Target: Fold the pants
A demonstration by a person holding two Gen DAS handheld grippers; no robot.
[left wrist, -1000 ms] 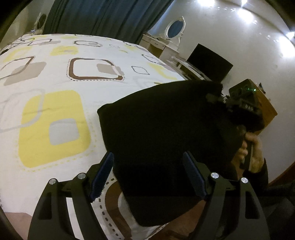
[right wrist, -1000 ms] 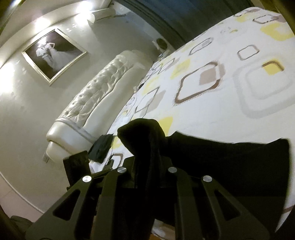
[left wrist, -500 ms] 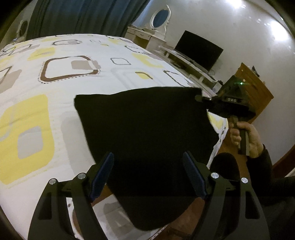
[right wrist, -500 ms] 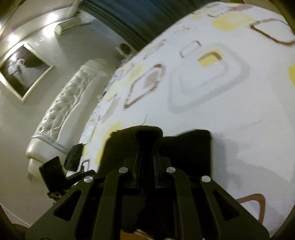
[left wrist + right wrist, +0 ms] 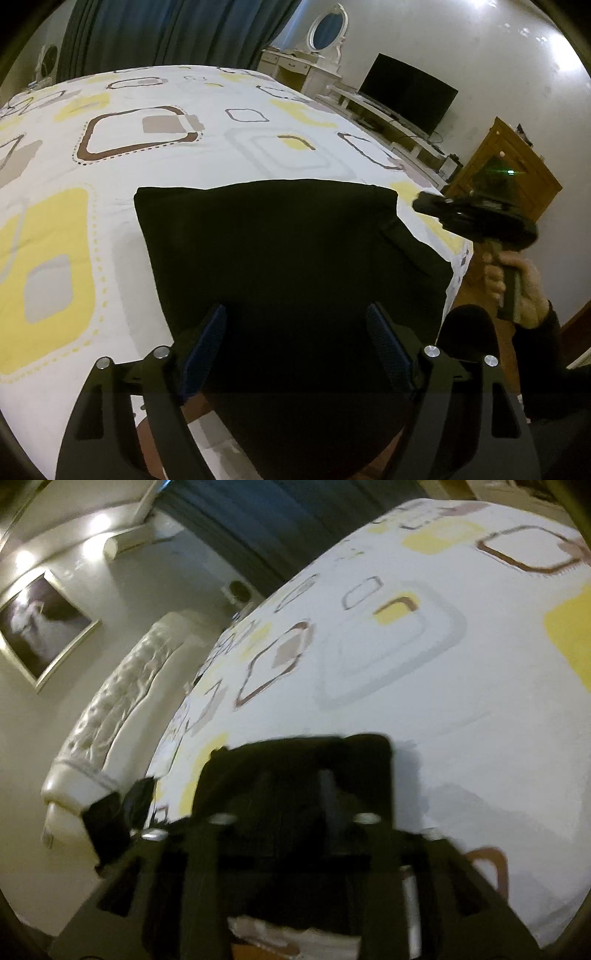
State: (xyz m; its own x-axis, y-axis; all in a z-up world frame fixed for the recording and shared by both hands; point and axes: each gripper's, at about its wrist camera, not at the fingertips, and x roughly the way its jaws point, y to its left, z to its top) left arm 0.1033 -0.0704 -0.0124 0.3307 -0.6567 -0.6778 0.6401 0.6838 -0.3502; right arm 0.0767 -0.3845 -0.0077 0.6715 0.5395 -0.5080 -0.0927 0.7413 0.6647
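The black pants (image 5: 288, 266) are lying folded into a flat rectangle near the corner of the bed (image 5: 155, 155), on that white cover with the yellow and brown squares. The left claw (image 5: 295, 347) is hovering right over the near edge of them with its blue pads spread wide and not pinching anything. The right claw (image 5: 295, 786) is sitting over by the far right corner of the fold and its jaws are opening; that view's blurry, but the pads aren't looking clamped on the fabric.
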